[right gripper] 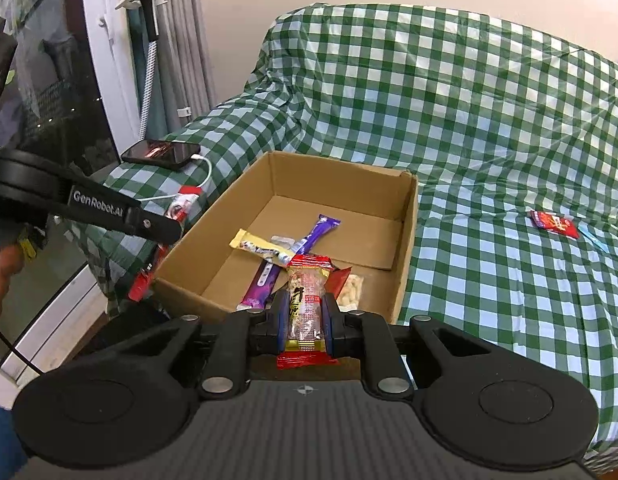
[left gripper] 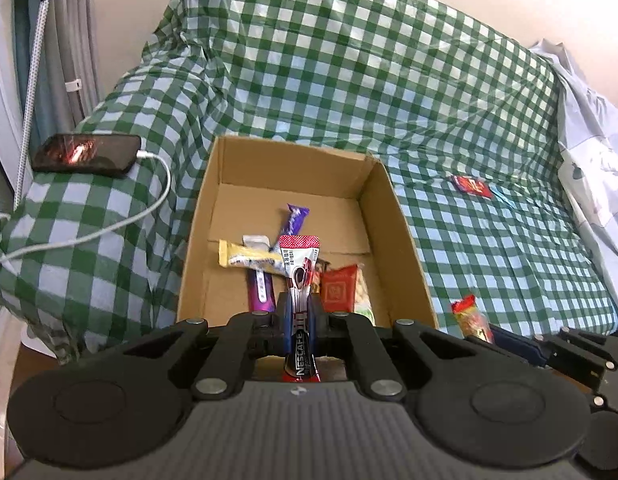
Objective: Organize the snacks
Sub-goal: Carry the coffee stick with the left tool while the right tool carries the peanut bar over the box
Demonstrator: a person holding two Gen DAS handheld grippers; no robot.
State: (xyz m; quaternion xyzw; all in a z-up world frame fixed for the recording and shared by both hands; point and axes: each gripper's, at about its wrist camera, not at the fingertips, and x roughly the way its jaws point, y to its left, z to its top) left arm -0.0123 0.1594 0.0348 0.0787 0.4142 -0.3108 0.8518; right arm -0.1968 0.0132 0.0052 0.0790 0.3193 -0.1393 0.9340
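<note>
Progress is partial. Cardboard box (left gripper: 401, 236) on the green checked cover (left gripper: 389, 80) already holds at least 5 packets, among them a purple bar (left gripper: 291, 220), a yellow bar (left gripper: 245, 258) and a red packet (left gripper: 339, 288). Outstanding: 2 items in hand, plus a red wrapper (left gripper: 471, 186) lying well apart on the cover to the right (a blue strip sits just beside it).

Left gripper (left gripper: 300, 312) is pinched tight on a Nescafe coffee stick (left gripper: 299, 268), held upright at the box's near edge. Right gripper (right gripper: 305, 312) clamps a red-ended nut bar (right gripper: 307, 292), likewise poised at the near wall. Both tools angle downward toward the box interior; release appears to be the next step.
</note>
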